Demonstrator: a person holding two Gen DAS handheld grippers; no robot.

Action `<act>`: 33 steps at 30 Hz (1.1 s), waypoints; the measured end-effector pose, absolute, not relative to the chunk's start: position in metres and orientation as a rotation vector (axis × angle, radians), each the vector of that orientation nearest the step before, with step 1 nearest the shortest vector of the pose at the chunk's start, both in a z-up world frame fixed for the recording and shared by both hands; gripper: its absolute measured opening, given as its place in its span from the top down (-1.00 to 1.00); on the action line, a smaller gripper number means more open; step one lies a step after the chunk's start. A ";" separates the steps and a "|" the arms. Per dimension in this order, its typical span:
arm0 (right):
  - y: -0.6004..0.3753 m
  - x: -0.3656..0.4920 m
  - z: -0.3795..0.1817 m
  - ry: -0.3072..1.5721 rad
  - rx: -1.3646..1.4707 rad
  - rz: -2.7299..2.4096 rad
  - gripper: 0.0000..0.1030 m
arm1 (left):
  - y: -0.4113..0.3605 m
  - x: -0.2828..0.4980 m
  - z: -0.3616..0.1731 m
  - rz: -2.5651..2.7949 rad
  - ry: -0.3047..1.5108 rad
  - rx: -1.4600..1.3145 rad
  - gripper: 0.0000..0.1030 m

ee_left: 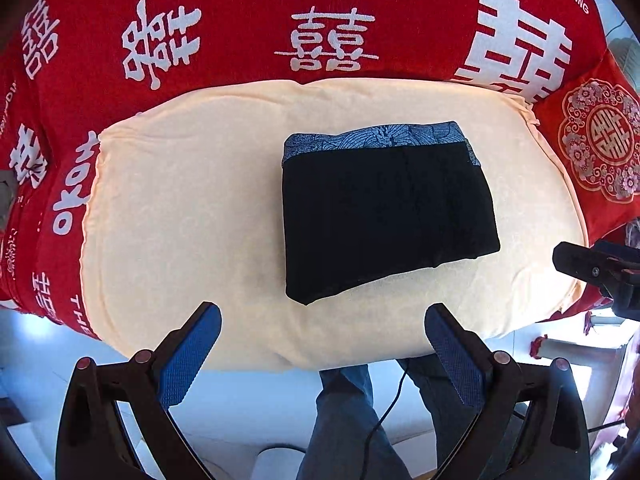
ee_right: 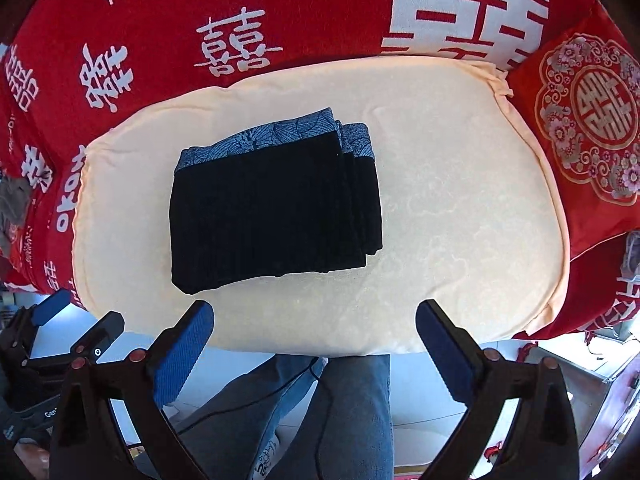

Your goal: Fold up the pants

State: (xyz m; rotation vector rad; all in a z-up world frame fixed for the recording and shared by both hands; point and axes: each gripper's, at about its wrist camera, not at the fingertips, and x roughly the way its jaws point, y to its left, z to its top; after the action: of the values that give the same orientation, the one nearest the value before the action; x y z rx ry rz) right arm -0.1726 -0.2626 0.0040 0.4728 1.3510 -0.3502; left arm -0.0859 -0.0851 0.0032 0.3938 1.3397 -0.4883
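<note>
Black pants point(ee_left: 384, 212) with a blue patterned waistband lie folded into a compact rectangle on a cream cloth point(ee_left: 192, 200). The right wrist view shows the same folded stack point(ee_right: 272, 216), its layered edges on the right side. My left gripper point(ee_left: 322, 316) hangs open above the cloth's near edge, well clear of the pants, nothing between its blue pads. My right gripper point(ee_right: 314, 312) also stands wide open and empty, high above the near edge. The right gripper's tip point(ee_left: 592, 268) shows at the right of the left wrist view, and the left gripper point(ee_right: 80, 328) at the lower left of the right wrist view.
The cream cloth lies on a red blanket with white characters point(ee_left: 240, 20). A red embroidered cushion point(ee_left: 600, 140) sits at the right. A person's legs in blue jeans point(ee_right: 328, 412) stand by the near edge, with a black cable point(ee_left: 388, 404) running across them above a pale floor.
</note>
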 end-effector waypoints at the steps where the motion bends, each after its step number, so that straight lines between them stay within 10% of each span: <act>1: -0.261 -0.172 0.007 1.346 0.468 -0.352 -0.97 | -0.085 -0.088 0.005 -0.491 1.333 0.402 -0.98; 33: -0.245 -0.177 0.042 1.316 0.330 -0.335 -0.97 | -0.093 -0.106 0.041 -0.412 1.249 0.436 -0.98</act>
State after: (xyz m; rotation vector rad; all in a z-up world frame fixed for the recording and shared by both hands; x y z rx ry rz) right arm -0.1772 -0.2455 0.0418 0.3299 1.3162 -0.3351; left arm -0.1064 -0.0934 0.0411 0.4362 1.2485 -0.4118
